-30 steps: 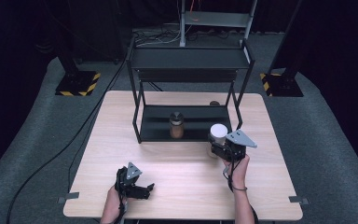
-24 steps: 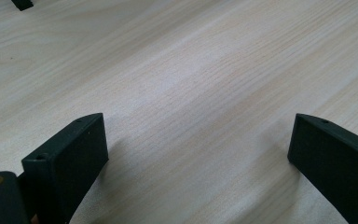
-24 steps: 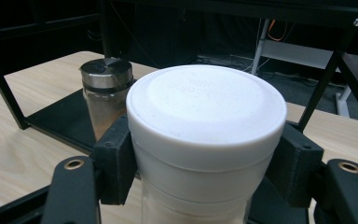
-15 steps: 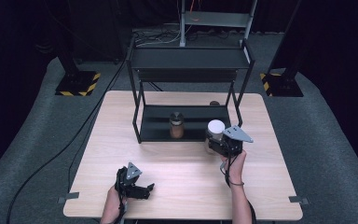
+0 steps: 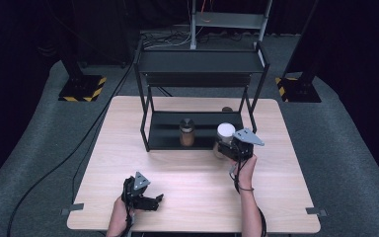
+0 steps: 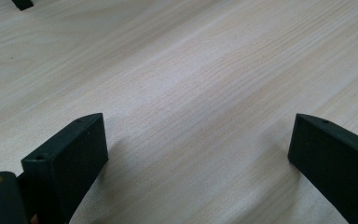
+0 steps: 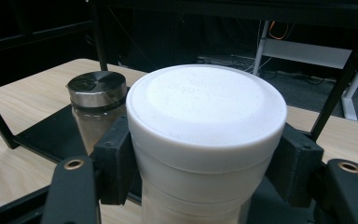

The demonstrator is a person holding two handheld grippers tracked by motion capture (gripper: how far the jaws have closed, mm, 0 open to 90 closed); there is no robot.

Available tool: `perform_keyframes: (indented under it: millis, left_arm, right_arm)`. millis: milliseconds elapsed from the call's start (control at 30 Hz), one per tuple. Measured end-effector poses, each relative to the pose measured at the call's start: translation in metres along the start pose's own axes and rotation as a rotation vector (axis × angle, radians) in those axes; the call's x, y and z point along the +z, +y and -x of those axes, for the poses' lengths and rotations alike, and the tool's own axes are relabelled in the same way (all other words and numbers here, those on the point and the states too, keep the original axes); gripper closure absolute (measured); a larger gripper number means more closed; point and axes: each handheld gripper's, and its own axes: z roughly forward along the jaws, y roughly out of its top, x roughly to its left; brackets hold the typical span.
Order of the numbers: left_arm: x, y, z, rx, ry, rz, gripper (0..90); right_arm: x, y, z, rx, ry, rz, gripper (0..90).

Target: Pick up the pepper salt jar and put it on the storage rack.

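Observation:
My right gripper (image 5: 223,144) is shut on a white-lidded jar (image 5: 224,132), held at the front right edge of the black rack's lower shelf (image 5: 168,134). In the right gripper view the white-lidded jar (image 7: 205,135) sits clamped between both jaws. A brown jar with a metal lid (image 5: 186,132) stands on the lower shelf to its left; the same brown jar (image 7: 98,107) appears just beyond my left jaw. My left gripper (image 5: 155,200) rests open near the table's front edge, and its own view has bare wood (image 6: 191,93) between the jaws.
The black two-tier rack (image 5: 200,64) takes up the back middle of the wooden table (image 5: 128,148). A small brown object (image 5: 227,109) lies behind the rack at the right. Black stands with yellow-striped bases (image 5: 81,91) flank the table on the floor.
My right gripper has carried the white-lidded jar forward and left, from the open table toward the rack's lower shelf. The left gripper has stayed still.

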Motion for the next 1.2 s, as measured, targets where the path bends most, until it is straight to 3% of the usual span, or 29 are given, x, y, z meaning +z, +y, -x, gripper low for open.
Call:
perform_keyframes:
  millis: [1200]
  left_arm:
    - [0.000, 0.000, 0.000, -0.003, 0.001, 0.000, 3.8]
  right_arm:
    - [0.039, 0.020, 0.008, 0.005, 0.015, -0.027, 33.3]
